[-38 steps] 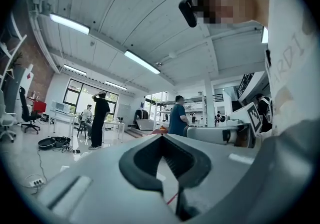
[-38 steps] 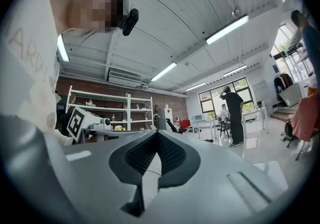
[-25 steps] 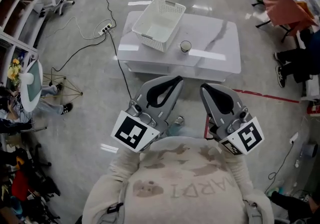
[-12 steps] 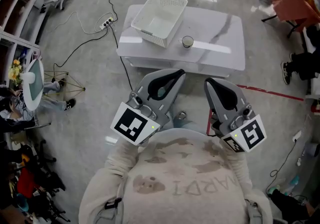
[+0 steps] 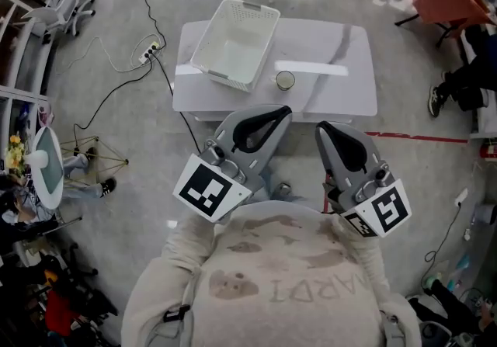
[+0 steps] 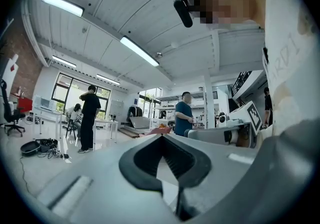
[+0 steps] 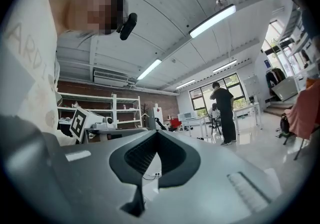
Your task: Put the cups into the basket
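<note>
Cup (image 5: 285,80) upright, mouth up, beside basket (image 5: 223,76); left hand-held gripper (image 5: 283,112) and right hand-held gripper (image 5: 320,128) pressed together

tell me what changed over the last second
Only the viewpoint shifted: the person turned slightly, so the table sits squarer in the head view. Nothing was grasped or released. The left tongs and right tongs stay shut and empty; the cup remains beside the basket.

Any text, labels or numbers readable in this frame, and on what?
"ARDI", upside down in the head view, possibly part of a longer word: on the person's sweatshirt.
The square markers on the left gripper and right gripper: patterns only, no words.
On the basket, cup and table: no print visible.
</note>
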{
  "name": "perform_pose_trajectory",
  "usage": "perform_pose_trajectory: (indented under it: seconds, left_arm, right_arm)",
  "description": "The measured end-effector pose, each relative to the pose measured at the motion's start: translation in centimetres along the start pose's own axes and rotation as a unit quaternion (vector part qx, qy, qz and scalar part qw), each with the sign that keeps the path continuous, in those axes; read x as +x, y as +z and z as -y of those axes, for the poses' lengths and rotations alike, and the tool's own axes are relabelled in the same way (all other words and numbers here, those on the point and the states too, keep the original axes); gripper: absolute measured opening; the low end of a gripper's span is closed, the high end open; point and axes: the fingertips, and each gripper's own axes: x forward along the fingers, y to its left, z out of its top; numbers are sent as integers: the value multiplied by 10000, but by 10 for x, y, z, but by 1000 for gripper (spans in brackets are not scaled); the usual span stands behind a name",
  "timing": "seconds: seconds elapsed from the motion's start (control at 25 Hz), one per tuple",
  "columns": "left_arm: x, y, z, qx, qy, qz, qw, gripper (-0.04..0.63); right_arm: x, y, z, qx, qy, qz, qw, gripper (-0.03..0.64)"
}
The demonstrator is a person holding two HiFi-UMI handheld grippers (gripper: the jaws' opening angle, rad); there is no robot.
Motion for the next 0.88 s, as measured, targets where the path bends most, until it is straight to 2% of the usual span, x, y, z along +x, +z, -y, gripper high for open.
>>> perform_pose_trajectory:
  seconds: [0.4,0.6,0.88]
  left_arm:
    - [25,14,-112,98,-504,37,9987,0]
    - [37,11,-149,-121,-868,28,9962,0]
    - [81,-15,-187,-261,-1016,-125,9944,0]
  right_arm:
    - [113,12,40,-116,-407,40,9991,23]
    - [151,9,59,-143,-708,-67,9974,25]
    - [178,-36,127,157,-1090,-615,9920,26]
